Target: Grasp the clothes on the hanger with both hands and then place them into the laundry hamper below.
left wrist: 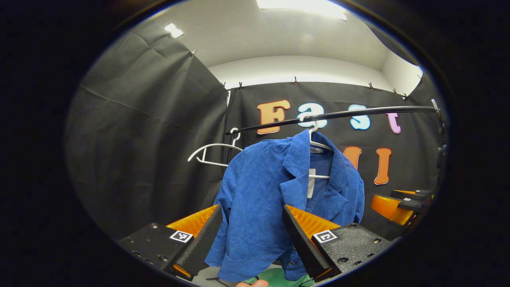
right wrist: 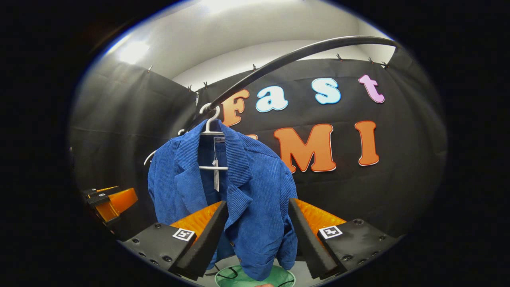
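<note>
Starting on the left: a spare white hanger [left wrist: 213, 153] hangs bare on the black rail [left wrist: 338, 115], and just right of it the blue corduroy jacket [left wrist: 267, 191] sits on its own white hanger [left wrist: 316, 145], collar up at the hook, hem hanging down over the green hamper [left wrist: 279, 277] that peeks in at the bottom.

The left tongs [left wrist: 251, 235] are wide open with nothing in them, fingers straddling the jacket's left front panel, but from this angle I can't tell if either finger is touching cloth. Off to the far right of the left gripper view you can see the other gripper hovering near the jacket's far sleeve.

Over in the right gripper view, the right tongs [right wrist: 259, 235] are also spread wide and empty, lined up on the jacket [right wrist: 235, 191] around its right side and sleeve, with the hamper [right wrist: 255, 279] straight below.

What could go sideways, I reckon: if the tongs only pinch a thin fold, the corduroy slips out once it's lifted. Pulling straight down instead of up and off would drag the hanger [right wrist: 211, 123] along the rail [right wrist: 287, 56] or yank it off with the jacket. The collar could also snag on the hanger's shoulders. And if one side closes before the other, the jacket swings and the second grab misses.
</note>
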`<move>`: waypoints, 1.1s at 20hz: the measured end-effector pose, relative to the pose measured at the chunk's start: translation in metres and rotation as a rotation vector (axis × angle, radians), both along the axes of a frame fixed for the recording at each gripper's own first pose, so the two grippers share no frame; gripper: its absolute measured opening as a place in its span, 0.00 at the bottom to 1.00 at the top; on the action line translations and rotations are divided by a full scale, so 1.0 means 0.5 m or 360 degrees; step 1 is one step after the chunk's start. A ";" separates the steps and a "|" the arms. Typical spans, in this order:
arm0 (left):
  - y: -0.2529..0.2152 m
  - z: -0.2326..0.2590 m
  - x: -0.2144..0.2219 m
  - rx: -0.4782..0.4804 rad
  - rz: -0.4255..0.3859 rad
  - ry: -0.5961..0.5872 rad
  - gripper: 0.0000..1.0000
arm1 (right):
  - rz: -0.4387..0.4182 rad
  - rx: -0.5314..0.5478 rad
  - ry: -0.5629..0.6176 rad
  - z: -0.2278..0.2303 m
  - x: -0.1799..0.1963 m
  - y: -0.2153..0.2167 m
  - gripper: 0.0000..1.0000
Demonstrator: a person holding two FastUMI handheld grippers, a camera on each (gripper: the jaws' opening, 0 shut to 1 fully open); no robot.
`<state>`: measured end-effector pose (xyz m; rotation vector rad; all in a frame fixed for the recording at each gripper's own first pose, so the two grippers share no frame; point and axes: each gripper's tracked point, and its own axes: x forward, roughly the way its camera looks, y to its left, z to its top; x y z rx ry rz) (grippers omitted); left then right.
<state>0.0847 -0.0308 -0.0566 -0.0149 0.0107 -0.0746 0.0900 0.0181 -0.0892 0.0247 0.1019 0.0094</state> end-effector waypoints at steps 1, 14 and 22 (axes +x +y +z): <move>0.007 -0.002 -0.001 0.0001 0.0011 0.0008 0.92 | 0.0010 -0.0004 -0.0009 0.000 0.020 0.007 0.94; 0.117 0.000 0.013 0.0022 0.0157 0.0017 0.95 | -0.0125 0.0074 0.0119 -0.123 0.287 0.114 0.94; 0.139 0.002 0.026 0.0052 0.0147 -0.0001 0.92 | -0.0373 0.0031 0.0126 -0.170 0.344 0.057 0.97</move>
